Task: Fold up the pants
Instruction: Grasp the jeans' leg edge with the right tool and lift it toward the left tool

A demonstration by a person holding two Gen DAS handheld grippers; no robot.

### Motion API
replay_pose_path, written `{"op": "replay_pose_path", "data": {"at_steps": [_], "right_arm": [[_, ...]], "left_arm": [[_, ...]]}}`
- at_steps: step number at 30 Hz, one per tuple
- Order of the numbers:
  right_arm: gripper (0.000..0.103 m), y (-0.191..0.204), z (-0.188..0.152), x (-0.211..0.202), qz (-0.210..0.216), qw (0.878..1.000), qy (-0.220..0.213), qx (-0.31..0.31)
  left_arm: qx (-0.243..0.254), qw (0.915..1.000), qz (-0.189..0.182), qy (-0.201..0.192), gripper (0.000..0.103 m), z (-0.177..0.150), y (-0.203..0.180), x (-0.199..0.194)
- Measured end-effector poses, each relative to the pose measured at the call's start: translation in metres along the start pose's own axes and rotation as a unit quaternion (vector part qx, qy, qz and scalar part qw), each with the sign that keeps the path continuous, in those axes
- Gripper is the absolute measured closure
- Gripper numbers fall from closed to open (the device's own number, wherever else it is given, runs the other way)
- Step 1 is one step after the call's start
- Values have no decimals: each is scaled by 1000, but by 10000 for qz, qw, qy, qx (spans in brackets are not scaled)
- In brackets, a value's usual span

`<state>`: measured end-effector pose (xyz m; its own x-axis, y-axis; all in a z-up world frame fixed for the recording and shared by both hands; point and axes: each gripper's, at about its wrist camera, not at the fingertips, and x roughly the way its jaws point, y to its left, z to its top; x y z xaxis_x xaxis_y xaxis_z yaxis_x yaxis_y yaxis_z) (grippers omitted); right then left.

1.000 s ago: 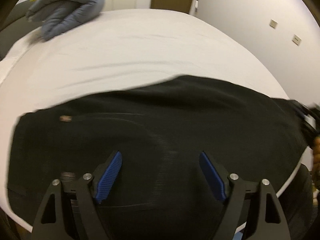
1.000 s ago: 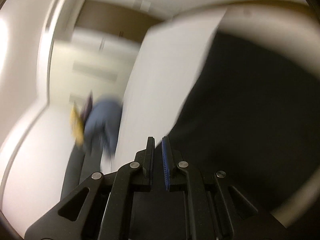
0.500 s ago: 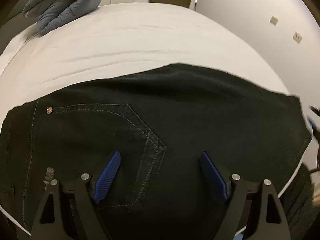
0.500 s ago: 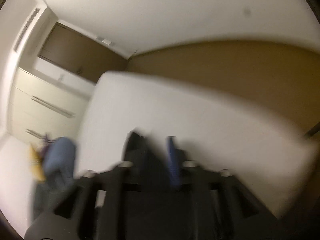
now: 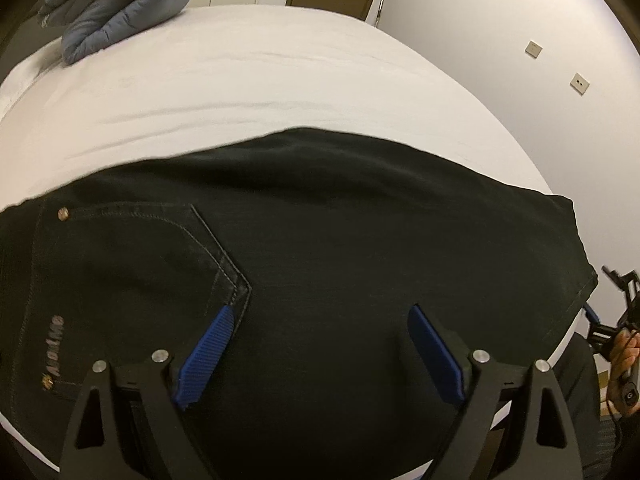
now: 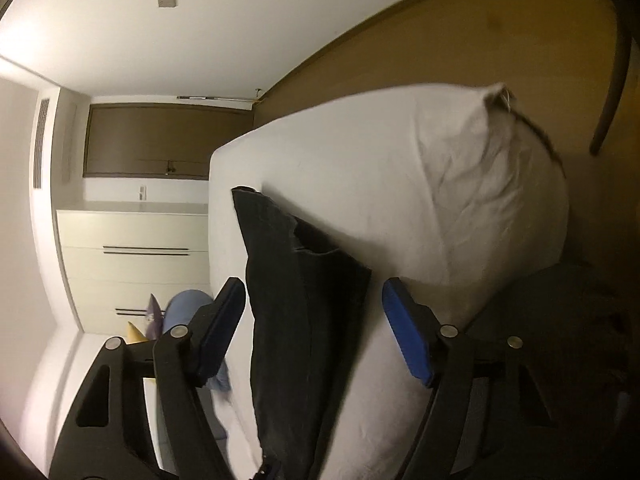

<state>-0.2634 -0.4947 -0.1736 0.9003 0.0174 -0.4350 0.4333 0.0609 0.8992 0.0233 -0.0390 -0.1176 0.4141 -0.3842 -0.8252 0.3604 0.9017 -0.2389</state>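
Observation:
Black pants (image 5: 340, 248) lie folded lengthwise on the white bed (image 5: 260, 80), back pocket up at the left, leg ends at the right. My left gripper (image 5: 320, 350) is open and empty, just above the pants near the front edge. My right gripper (image 6: 314, 328) is open, turned on its side at the bed's end, with the leg ends of the pants (image 6: 296, 288) between its spread fingers, not pinched. The right gripper also shows at the far right of the left wrist view (image 5: 616, 320), beyond the leg hems.
A rolled blue-grey duvet (image 5: 120, 4) lies at the far left corner of the bed. A white wall with sockets (image 5: 532, 49) runs along the right side. A pillow-like white bulge (image 6: 480, 184) is at the bed's end. Cream drawers (image 6: 136, 256) stand beyond.
My right gripper was shut and swinging; it has opened and now sits at the leg ends. The left gripper stayed open and dropped a little closer to the pants.

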Motion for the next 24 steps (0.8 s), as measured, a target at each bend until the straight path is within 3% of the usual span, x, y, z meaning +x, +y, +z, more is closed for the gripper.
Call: {"op": "replay_pose_path", "data": {"at_steps": [2,7,12,14,17,19,24], "right_arm": [[39,-7,-1,5,162,9998,-44,144],[57,-22,-8,11,606,9972,61,425],[58,-19,-21,50,1119,9913,110,684],[59,-17,-22,64,1180,9907,45,679],[76,-16,-21,87,1206,9901,13,713],[93,-12,-18,97,1137,9915,-2,637],[96,-5,-25,104,974,9936,-179,540]], "left_arm": [[35,10000,32,2,12,-1,0,0],[17,10000,-41,21,12,1,-6,1],[-10,9999,-146,46,12,4,-7,0],[4,9999,-137,91,12,3,-8,2],[-14,9998,-129,168,12,3,-7,6],[-29,9997,-126,202,12,3,-6,9],[-52,9996,-131,248,12,6,-9,14]]}}
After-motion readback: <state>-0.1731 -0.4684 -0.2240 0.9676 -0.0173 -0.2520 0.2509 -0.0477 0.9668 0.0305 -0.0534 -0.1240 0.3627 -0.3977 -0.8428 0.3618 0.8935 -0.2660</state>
